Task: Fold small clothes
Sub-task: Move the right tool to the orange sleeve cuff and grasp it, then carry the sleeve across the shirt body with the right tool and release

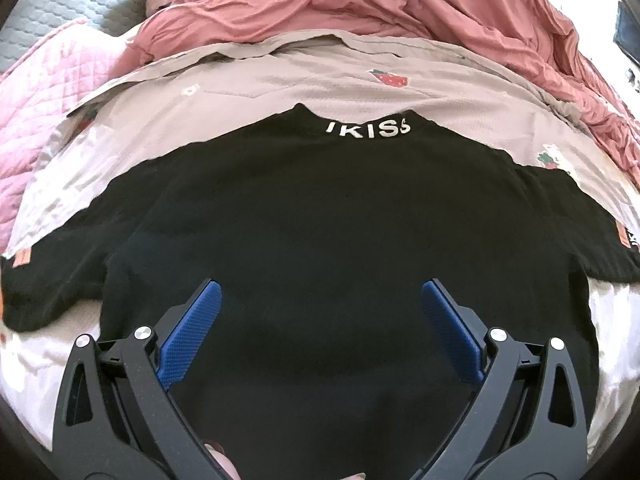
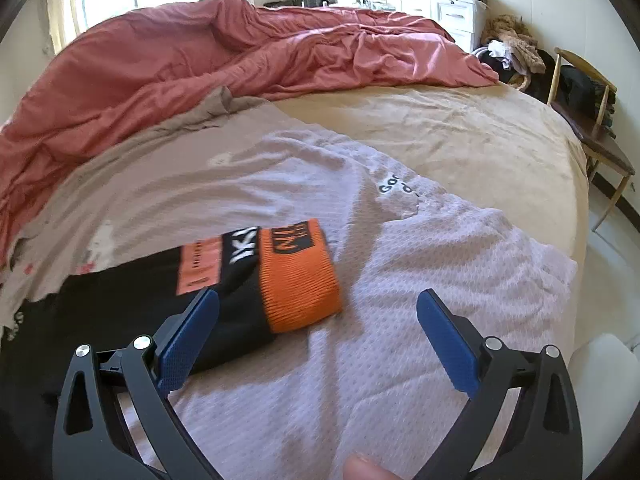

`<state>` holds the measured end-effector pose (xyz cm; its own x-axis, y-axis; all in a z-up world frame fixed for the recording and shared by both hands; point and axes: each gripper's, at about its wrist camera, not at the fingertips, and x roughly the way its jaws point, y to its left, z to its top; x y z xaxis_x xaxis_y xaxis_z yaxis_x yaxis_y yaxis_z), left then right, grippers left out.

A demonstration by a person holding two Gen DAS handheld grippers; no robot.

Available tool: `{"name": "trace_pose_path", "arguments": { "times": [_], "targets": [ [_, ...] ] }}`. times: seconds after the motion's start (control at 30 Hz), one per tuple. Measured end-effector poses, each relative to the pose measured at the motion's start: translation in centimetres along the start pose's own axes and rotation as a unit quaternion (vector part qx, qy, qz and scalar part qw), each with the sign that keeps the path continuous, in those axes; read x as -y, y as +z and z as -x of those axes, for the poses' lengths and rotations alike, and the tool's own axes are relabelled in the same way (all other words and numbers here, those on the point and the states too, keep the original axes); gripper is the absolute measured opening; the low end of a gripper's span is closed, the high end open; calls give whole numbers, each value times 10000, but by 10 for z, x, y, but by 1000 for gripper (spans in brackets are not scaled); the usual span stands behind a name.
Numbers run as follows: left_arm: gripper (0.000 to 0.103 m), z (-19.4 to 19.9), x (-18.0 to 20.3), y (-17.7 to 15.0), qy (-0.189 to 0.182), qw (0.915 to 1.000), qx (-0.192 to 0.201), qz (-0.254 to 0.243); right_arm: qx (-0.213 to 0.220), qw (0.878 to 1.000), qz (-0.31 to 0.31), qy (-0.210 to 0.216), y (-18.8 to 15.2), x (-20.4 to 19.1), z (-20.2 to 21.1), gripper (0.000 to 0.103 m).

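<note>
Lying flat on bed for folding: black knit sweater (image 1: 320,220); orange ribbed cuff (image 2: 298,276) pointing toward two o'clock. Hovering released, empty: left tongs (image 1: 322,328), right tongs (image 2: 318,332).

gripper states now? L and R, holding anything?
Left gripper: open, empty, above the black sweater.
Right gripper: open, empty, by the orange cuff.

Bed (image 2: 480,148) with tan sheet. A rumpled red duvet (image 2: 200,60) lies behind the strawberry-print blanket (image 1: 280,88). A black sweater (image 1: 320,220) rests on that blanket.
</note>
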<state>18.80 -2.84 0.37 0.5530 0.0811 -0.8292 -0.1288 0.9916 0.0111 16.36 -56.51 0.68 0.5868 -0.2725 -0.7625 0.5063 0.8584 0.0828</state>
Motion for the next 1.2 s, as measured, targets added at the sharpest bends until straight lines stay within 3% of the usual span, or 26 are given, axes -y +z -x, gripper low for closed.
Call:
{"name": "trace_pose_path", "arguments": {
  "times": [0.1,0.2,0.27,0.3,0.37,0.43,0.6,0.77,1.0,1.2],
  "targets": [
    [94,-9,7,10,41,9999,33,-90,-131,9999,45,-24,4,1,-14,97],
    [94,-19,13,18,111,9998,92,-161,-170,9998,101,-65,7,-1,-22,67],
    [94,-29,14,22,128,9998,52,-164,-275,9996,74,52,8,-2,-29,56],
    [94,-35,14,24,116,9998,-1,-138,-347,9993,41,158,8,-3,-33,42],
    [94,-44,11,25,90,9999,-63,-100,-374,9991,37,185,7,-7,-36,33],
    [94,-52,6,24,116,9999,-81,-82,-267,9994,134,179,7,-11,-33,7],
    [94,-59,-14,17,-158,9996,-81,208,73,9988,41,485,15,-10,-11,7],
    [94,-52,-23,15,-440,9983,73,376,303,9957,137,866,20,-33,15,6],
    [94,-37,-52,16,-450,9966,339,604,633,9811,576,1735,23,-112,69,5],
    [94,-27,-80,20,-490,9932,452,959,668,9525,1175,2729,11,-203,112,4]
  ]
}}
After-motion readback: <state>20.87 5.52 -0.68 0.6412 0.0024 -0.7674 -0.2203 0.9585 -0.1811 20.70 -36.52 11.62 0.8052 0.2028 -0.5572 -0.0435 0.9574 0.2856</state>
